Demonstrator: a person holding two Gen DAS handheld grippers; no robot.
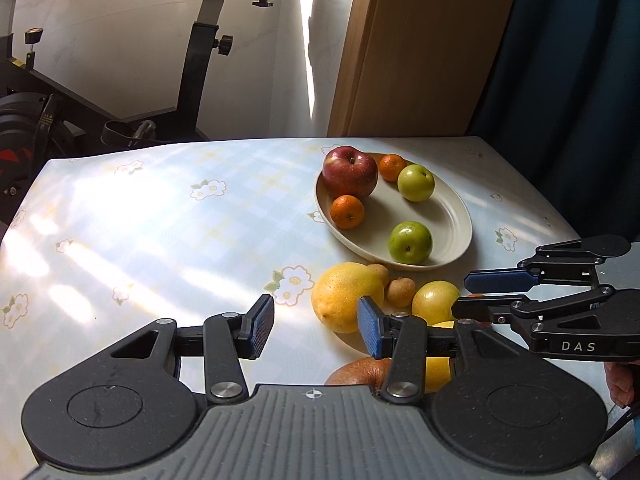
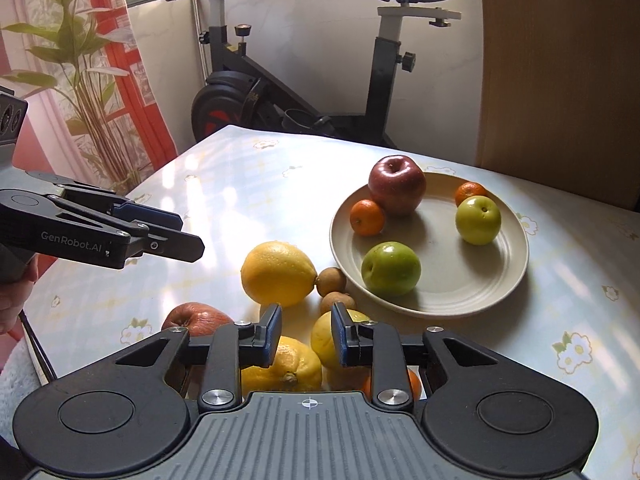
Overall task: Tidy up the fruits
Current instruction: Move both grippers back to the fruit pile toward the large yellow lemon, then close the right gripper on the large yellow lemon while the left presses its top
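Note:
A cream plate [image 1: 452, 216] [image 2: 472, 292] holds a red apple [image 1: 350, 171] [image 2: 397, 184], two tangerines [image 1: 347, 211] [image 2: 367, 217] and two green apples [image 1: 411, 241] [image 2: 391, 268]. In front of the plate on the table lie a large yellow citrus [image 1: 346, 297] [image 2: 278, 273], two small brown fruits [image 1: 400, 291] [image 2: 331, 281], smaller yellow fruits [image 1: 435, 302] [image 2: 325, 336], a lemon [image 2: 298, 366], a tangerine [image 2: 414, 384] and a second red apple [image 1: 358, 372] [image 2: 196, 317]. My left gripper [image 1: 316, 326] is open and empty above this pile. My right gripper [image 2: 306, 334] is open and empty over the yellow fruits.
The table [image 1: 160, 220] has a pale floral cloth. An exercise bike [image 2: 304, 80] stands behind it, a plant [image 2: 80, 60] at far left, a wooden panel [image 1: 420, 48] and a blue curtain [image 1: 580, 60] at right. Each gripper shows in the other's view [image 1: 560, 292] [image 2: 120, 232].

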